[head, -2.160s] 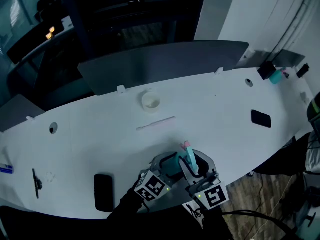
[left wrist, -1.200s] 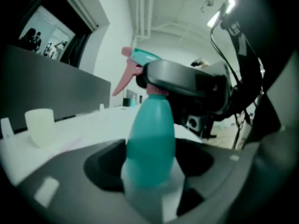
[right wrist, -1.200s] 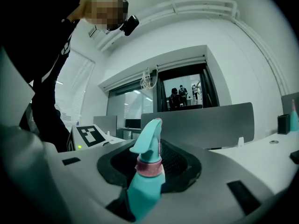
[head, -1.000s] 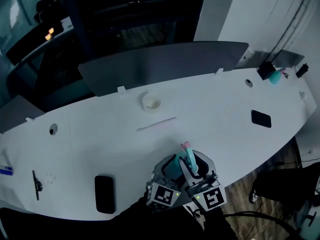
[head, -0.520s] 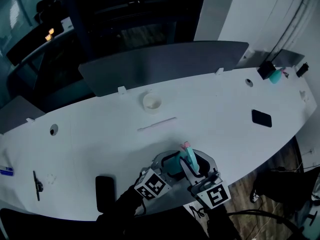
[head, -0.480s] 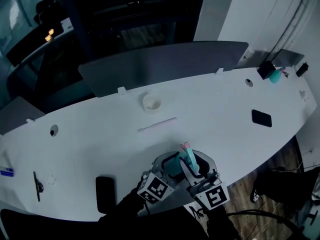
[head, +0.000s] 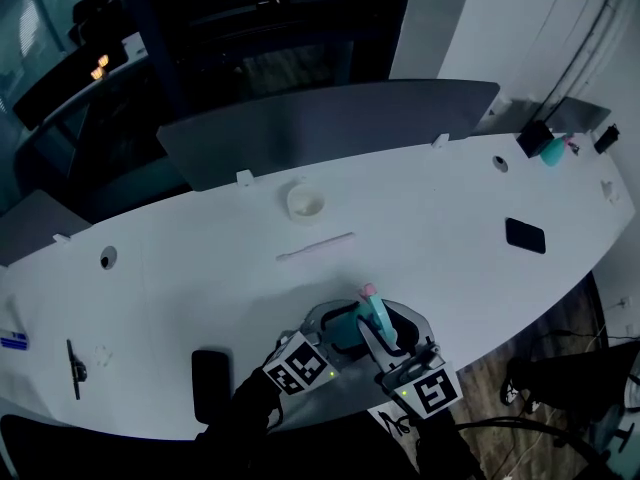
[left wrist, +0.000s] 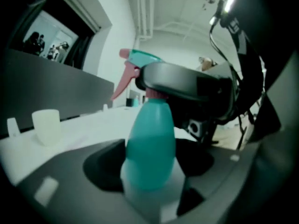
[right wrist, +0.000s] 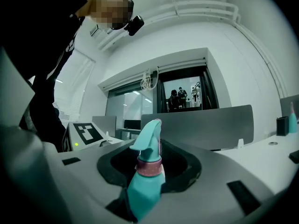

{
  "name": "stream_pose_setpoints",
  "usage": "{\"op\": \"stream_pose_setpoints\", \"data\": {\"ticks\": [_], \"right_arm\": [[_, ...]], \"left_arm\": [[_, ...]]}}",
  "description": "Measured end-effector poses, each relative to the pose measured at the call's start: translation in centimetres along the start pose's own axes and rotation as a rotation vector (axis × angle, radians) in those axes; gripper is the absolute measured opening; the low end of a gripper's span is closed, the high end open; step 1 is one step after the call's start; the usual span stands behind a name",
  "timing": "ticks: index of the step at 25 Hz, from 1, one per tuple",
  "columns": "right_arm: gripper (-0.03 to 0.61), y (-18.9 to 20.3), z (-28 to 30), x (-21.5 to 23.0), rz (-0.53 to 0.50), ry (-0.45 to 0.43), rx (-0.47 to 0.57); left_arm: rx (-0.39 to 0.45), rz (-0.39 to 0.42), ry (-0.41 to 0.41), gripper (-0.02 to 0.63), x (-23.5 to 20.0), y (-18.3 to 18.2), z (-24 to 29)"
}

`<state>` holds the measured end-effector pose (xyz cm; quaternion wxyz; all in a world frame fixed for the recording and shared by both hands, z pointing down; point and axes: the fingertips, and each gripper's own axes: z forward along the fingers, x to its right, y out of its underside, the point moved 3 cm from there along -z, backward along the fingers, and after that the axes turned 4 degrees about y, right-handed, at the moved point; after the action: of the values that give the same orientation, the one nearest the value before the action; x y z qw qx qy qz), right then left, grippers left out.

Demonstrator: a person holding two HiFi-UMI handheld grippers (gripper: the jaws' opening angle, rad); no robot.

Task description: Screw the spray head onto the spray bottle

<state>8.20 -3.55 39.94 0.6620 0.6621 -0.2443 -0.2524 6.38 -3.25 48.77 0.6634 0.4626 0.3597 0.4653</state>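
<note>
1. Head view: both tools meet at the table's [head: 430,218] near edge, at 6 o'clock in the picture, with the spray bottle [head: 345,333] upright between them.
2. The left gripper [head: 325,326] comes in from 7 o'clock and the right gripper [head: 392,330] from 5 o'clock, their marker cubes nearest the person.
3. Left gripper view: the left gripper [left wrist: 149,185] is clenched low on the spray bottle [left wrist: 150,143], its pale base snug between the jaws. The jaws have just been easing a little wider, with the bottle between them.
4. The spray head [left wrist: 140,59] sits on the bottle's neck, pink trigger pointing to 9 o'clock. How far it is threaded on cannot be told.
5. Right gripper view: the right gripper [right wrist: 149,171] is clamped on the spray head [right wrist: 150,136] about its pink collar [right wrist: 149,167], with the teal body running down to 6 o'clock.
6. From the bottle in the head view, a white cup [head: 304,201] and a thin pale stick [head: 315,246] lie at 11 o'clock, the stick nearer.
7. One black slab [head: 209,385] lies at 8 o'clock, and another black slab [head: 525,235] lies well apart at 2 o'clock.
</note>
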Motion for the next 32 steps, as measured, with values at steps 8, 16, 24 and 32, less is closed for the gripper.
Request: {"op": "stream_pose_setpoints", "data": {"ticks": [8, 16, 24, 32], "right_arm": [[0.141, 0.0, 0.3, -0.6, -0.040, 0.027, 0.015], [0.141, 0.1, 0.3, -0.2, -0.014, -0.023, 0.001], [0.141, 0.1, 0.3, -0.2, -0.022, 0.036, 0.017], [0.141, 0.2, 0.2, -0.1, -0.015, -0.018, 0.010]], "left_arm": [[0.045, -0.158, -0.534, 0.330, 1.0, 0.0, -0.3], [0.039, -0.018, 0.040, 0.337, -0.2, -0.1, -0.4], [0.095, -0.109, -0.422, 0.324, 0.6, -0.4, -0.5], [0.025, 0.025, -0.031, 0.381, -0.3, 0.3, -0.2]]}}
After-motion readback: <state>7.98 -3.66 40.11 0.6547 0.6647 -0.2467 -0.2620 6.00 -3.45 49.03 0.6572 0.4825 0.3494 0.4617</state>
